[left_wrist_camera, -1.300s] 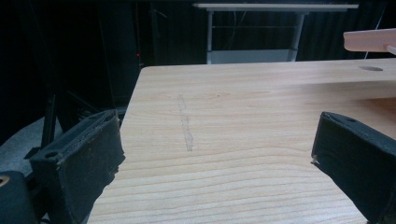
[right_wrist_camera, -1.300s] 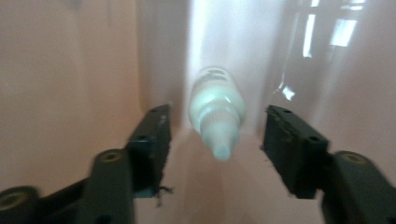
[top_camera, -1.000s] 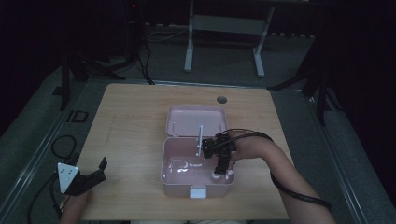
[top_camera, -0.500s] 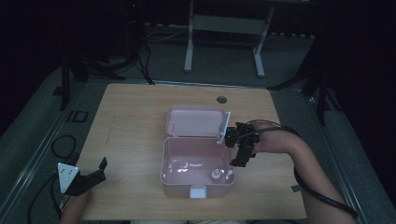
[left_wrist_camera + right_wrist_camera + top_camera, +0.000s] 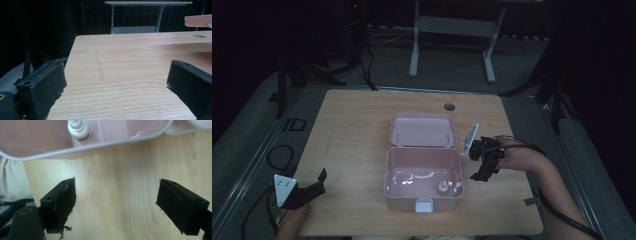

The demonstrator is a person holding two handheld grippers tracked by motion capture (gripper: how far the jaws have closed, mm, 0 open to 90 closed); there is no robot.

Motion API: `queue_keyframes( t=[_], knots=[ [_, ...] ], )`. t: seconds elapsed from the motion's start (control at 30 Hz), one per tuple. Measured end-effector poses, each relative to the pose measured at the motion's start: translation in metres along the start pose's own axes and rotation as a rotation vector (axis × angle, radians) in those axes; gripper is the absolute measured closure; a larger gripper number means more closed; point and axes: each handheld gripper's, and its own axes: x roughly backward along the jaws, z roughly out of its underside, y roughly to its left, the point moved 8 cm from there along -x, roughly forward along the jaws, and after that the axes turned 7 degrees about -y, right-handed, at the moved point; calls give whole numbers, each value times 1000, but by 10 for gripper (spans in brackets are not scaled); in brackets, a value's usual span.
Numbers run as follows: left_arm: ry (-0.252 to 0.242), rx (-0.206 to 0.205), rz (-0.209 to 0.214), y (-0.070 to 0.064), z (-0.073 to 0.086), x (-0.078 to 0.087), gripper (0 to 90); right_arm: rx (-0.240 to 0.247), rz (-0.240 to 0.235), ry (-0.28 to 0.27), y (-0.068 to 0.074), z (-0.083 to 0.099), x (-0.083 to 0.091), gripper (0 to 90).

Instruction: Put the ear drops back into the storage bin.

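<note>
Fingers: from the high view I note the right gripper (image 5: pixel 483 167) just beside the open pink box (image 5: pixel 423 176), with the left gripper (image 5: pixel 307 192) well apart on the table (image 5: pixel 357 130). My left gripper view confirms its jaws released, nothing between. My right gripper view shows jaws spread over bare wood, a small white bottle (image 5: pixel 78 130) standing inside the box.

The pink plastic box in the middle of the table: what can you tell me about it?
The pink plastic box is rectangular with rounded corners, glossy, and stands open on the wooden table. Its hinged lid lies folded back behind it. A pale latch tab sits on its front wall. Inside, near the front right corner, stands a small white bottle.
</note>
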Motion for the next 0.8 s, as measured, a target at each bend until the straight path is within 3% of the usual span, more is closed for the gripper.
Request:
queue_keyframes(
  t=[0.27,0.47,0.63,0.8],
  knots=[
    [1,0,1,0,0,0,20,-58,37,-28,-7,28,-24,156],
    [1,0,1,0,0,0,20,-102,34,-39,-6,49,-45,156],
    [0,-1,0,0,0,0,20,-153,49,-119,-5,61,-52,156],
    [1,-2,1,-1,0,0,20,-194,114,-186,-7,73,-57,155]
  ],
)
